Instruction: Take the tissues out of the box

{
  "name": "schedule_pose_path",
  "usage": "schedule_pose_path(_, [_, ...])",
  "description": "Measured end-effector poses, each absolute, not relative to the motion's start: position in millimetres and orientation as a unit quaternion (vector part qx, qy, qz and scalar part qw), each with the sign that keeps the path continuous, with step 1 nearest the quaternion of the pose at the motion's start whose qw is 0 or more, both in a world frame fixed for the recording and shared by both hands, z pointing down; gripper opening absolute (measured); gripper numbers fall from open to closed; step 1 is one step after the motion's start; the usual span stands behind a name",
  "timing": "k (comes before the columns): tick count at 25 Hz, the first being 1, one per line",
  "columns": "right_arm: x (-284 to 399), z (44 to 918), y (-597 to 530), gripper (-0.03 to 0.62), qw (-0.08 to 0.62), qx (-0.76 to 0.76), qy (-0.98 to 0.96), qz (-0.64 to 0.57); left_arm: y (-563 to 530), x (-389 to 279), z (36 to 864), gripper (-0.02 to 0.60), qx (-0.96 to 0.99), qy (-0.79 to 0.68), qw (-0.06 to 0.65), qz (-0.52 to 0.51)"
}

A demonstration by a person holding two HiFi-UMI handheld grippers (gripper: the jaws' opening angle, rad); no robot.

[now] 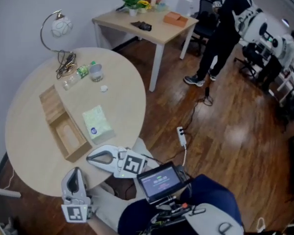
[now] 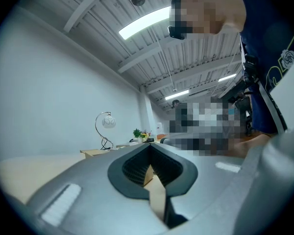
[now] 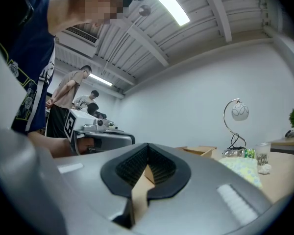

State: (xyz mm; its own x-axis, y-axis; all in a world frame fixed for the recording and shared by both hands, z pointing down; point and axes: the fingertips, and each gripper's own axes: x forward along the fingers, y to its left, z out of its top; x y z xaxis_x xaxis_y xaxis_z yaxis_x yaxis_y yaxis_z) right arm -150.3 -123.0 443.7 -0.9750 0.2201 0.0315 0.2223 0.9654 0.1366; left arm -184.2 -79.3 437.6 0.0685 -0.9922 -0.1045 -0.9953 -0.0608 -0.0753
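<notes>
- Pale green tissue pack [image 1: 97,123] lies on the round wooden desk [image 1: 27,131], just beside the open wooden box [image 1: 77,154].
- Left gripper [image 1: 74,173] and right gripper [image 1: 91,156] hang at the desk's near edge, fingers together, empty.
- Removal looks finished; no further grasp seems needed.

A wooden box [image 1: 68,137] and, at its 3 o'clock, a tissue pack [image 1: 97,124] are laid on the round counter [image 1: 29,146]; lamp [image 1: 59,27], bottle [image 1: 74,77] and glass [image 1: 95,72] are gathered at 12 o'clock.

Two grippers are in view, the left gripper [image 1: 75,174] and the right gripper [image 1: 92,156]. One round bench [image 1: 29,146] carries one wooden box [image 1: 51,104], one tissue pack [image 1: 97,124], one lamp [image 1: 60,27] and one glass [image 1: 95,72].
</notes>
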Motion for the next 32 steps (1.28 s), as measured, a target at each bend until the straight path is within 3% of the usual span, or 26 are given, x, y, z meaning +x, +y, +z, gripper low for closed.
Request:
schedule_pose_path(10, [-155,449,-123,-0.003,-0.008,-0.106,-0.992,-0.066,-85,-182,433,0.003,-0.741,0.664,0.095,0.017])
schedule_pose_path(32, [-151,445,-120,-0.003,-0.013,-0.11,-0.991,-0.079,-83,-186,443,0.003,-0.738,0.671,0.071,0.004])
